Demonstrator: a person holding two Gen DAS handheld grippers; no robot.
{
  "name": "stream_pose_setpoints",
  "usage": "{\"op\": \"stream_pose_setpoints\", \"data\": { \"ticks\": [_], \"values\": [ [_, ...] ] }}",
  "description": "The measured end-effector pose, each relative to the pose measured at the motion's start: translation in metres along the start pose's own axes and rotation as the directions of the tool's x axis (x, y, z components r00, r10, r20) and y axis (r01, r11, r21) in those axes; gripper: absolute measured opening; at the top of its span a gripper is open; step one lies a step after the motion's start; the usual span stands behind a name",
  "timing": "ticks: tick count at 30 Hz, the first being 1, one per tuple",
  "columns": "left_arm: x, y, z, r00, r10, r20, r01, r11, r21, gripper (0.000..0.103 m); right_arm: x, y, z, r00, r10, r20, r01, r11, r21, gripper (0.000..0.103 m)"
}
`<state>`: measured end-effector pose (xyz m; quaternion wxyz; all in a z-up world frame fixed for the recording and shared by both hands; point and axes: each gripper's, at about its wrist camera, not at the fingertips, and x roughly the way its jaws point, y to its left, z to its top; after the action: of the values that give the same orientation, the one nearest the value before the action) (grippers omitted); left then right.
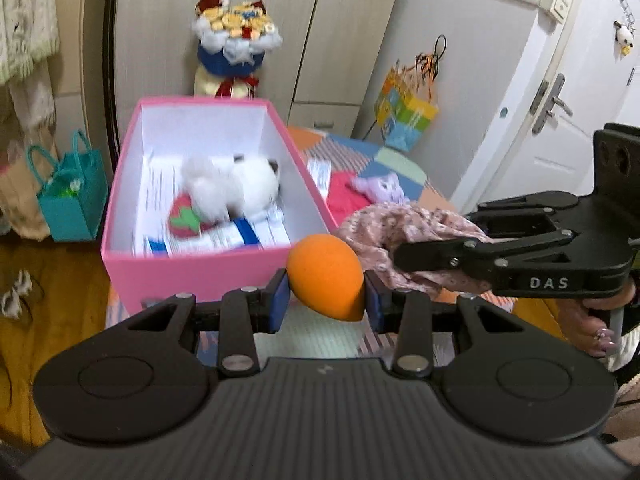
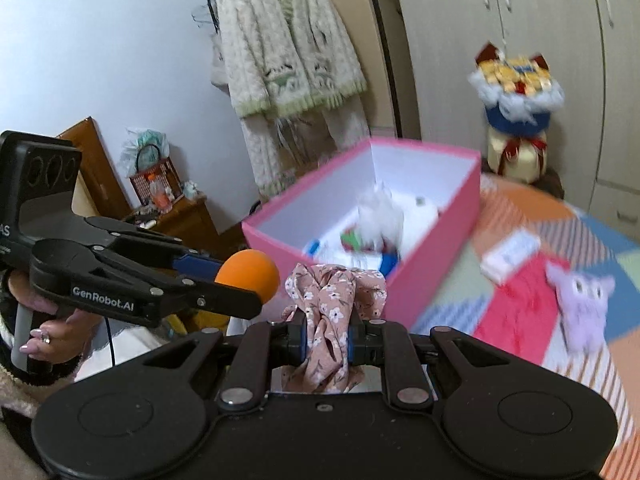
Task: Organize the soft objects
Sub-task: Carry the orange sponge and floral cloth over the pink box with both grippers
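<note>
My left gripper (image 1: 326, 300) is shut on an orange egg-shaped sponge (image 1: 326, 270), held just in front of the near wall of a pink box (image 1: 192, 272). Inside the box lie a white plush toy (image 1: 236, 182) and a red strawberry plush (image 1: 184, 216) on papers. My right gripper (image 2: 328, 340) is shut on a pink floral cloth (image 2: 334, 304), which bunches above and below the pads. In the right wrist view the left gripper (image 2: 256, 280) holds the sponge (image 2: 250, 274) beside the cloth, near the box (image 2: 432, 256). A purple plush (image 2: 582, 304) lies on the patchwork bedspread.
A patchwork bedspread (image 2: 532, 364) carries the box, a small white carton (image 2: 510, 254) and red fabric (image 2: 516, 312). Behind stand wardrobe doors (image 1: 224, 28), a bouquet-like decoration (image 1: 234, 36), a teal bag (image 1: 72, 196) on the wooden floor, a white door (image 1: 560, 100) and a hanging cardigan (image 2: 288, 40).
</note>
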<state>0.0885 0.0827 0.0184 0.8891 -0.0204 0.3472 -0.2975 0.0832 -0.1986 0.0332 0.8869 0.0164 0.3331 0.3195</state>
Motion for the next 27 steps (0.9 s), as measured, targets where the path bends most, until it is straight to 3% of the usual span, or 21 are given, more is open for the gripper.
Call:
{"op": "stream_pose_setpoints", "data": {
  "ticks": [7, 15, 20, 24, 27],
  "values": [
    [0.016, 0.019, 0.042, 0.999, 0.008, 0.048, -0.008, 1.0, 0.001, 0.038, 0.025, -0.013, 0.05, 0.998, 0.0, 0.058, 0.0, 1.0, -0.005, 0.021],
    [0.059, 0.06, 0.088, 0.994, 0.07, 0.085, -0.065, 0.996, -0.06, 0.038, 0.064, -0.043, 0.096, 0.994, 0.0, 0.113, 0.001, 1.0, -0.001, 0.021],
    [0.099, 0.088, 0.111, 0.99, 0.129, 0.058, -0.123, 0.988, -0.092, 0.038, 0.104, -0.063, 0.115, 0.994, -0.049, 0.094, 0.052, 0.998, -0.027, 0.021],
    [0.134, 0.102, 0.124, 0.982, 0.191, 0.003, -0.191, 0.98, -0.057, 0.038, 0.133, -0.085, 0.122, 0.991, -0.125, 0.054, 0.128, 0.991, -0.049, 0.021],
    [0.156, 0.109, 0.13, 0.978, 0.205, -0.042, -0.207, 0.977, -0.045, 0.038, 0.152, -0.097, 0.127, 0.992, -0.12, 0.026, 0.122, 0.99, -0.066, 0.021]
  ]
}}
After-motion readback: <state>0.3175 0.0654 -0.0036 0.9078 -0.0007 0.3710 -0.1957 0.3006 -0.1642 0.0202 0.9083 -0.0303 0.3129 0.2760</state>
